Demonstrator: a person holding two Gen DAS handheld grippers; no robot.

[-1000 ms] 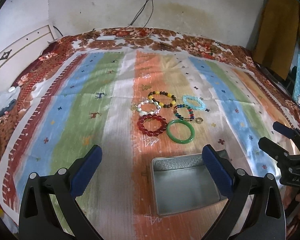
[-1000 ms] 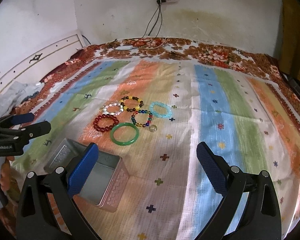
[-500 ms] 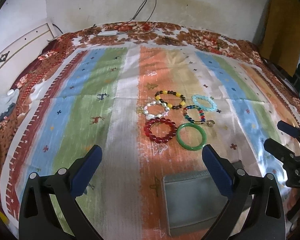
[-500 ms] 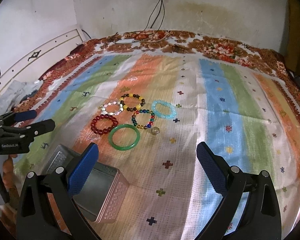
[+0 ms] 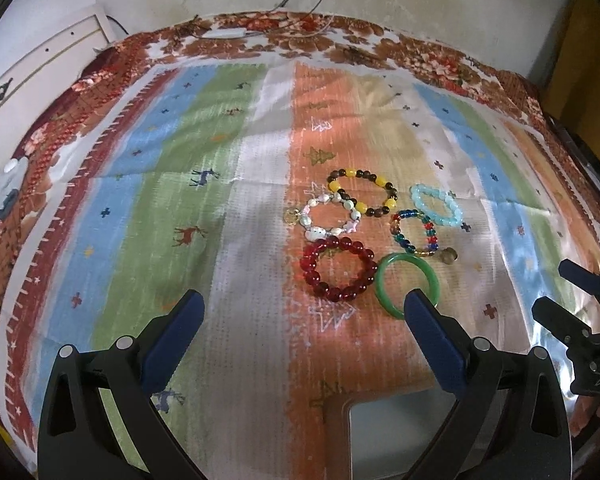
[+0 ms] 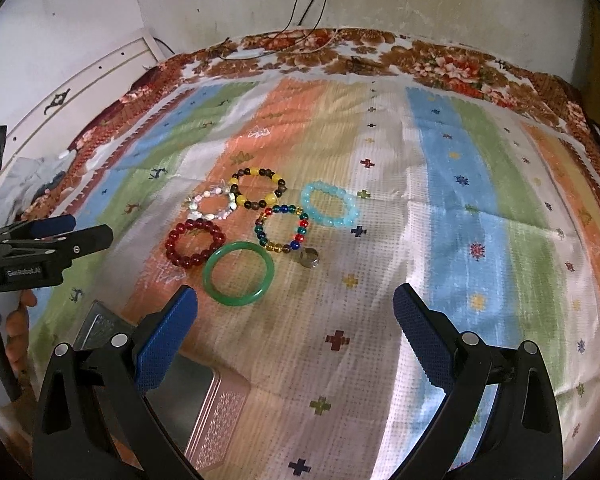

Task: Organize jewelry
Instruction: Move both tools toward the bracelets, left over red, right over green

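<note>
- Here the left tool (image 5: 302,316) stands wide open and holds nothing; it hangs above the striped bed cover (image 5: 240,208).
- The right tool (image 6: 296,312) is also spread wide and empty.
- Six bracelets lie close together on the orange stripe: the red bead bracelet (image 5: 337,269) is just beside the green bangle (image 5: 406,282), with the blue bracelet (image 6: 329,209) at the far right.
- A small ring (image 6: 310,258), perhaps metal, lies near the green bangle.
- The metal tin (image 6: 188,396) sits open, nearest the cameras, apart from the jewelry.
</note>
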